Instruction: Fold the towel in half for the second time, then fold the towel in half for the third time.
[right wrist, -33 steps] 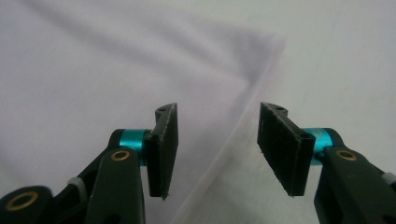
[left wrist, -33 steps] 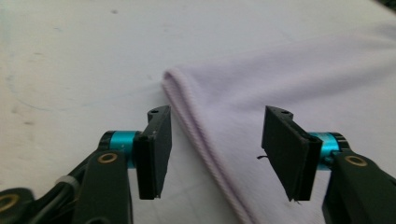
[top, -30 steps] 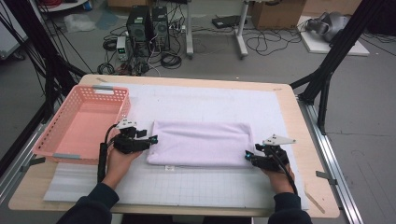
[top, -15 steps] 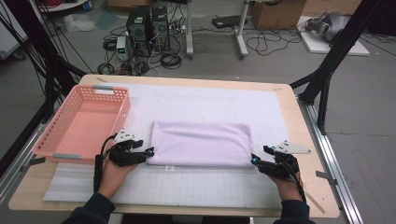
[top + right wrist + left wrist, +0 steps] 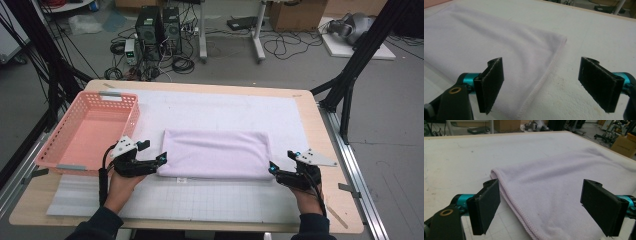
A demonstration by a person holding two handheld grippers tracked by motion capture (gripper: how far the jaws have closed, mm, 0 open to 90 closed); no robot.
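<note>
A pale lilac towel (image 5: 215, 152) lies folded flat on the white mat in the middle of the table. My left gripper (image 5: 162, 159) sits at the towel's near left corner. Its jaws have just been opening and now stand wide: in the left gripper view the towel (image 5: 564, 182) has its hemmed edge running between the left gripper's (image 5: 544, 205) pads without touching them. My right gripper (image 5: 271, 167) sits at the near right corner, its jaws likewise just opened. In the right gripper view the towel's (image 5: 486, 37) hem passes between the right gripper's (image 5: 545, 82) pads, untouched.
A pink plastic basket (image 5: 90, 130) stands at the table's left, just beyond my left hand. The white mat (image 5: 225, 107) covers most of the wooden table (image 5: 320, 150). Black frame legs, computers and cables stand on the floor behind.
Both grippers have opened off the towel's near corners and drawn back slightly toward the near edge. The towel now lies flat and free.
</note>
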